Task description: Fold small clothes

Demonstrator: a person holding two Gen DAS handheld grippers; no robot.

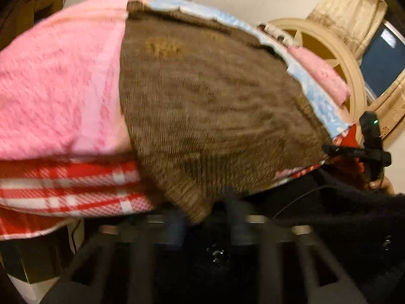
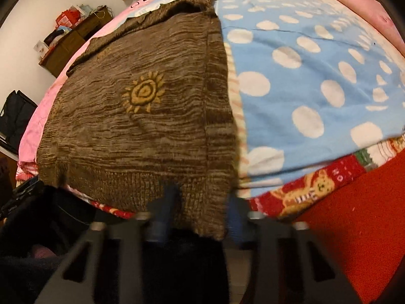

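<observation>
Bedroom, bed [image 2: 316, 58] w/ blue polka-dot blanket, pink cover on other side. Brown knit sweater [image 2: 141, 116] lies flat on bed, sun motif up, hem at near edge, overhanging a bit. Left gripper [image 1: 205, 202] at one hem corner, fingers narrow, look pinched on knit. Right gripper [image 2: 200, 202] at other hem corner, fingers narrow too, seem clamped on hem, tho blurry. Risks imo: thin bite on loose knit, corner slips out mid-fold; uneven lift skews fold; could snag blanket underneath too.
</observation>
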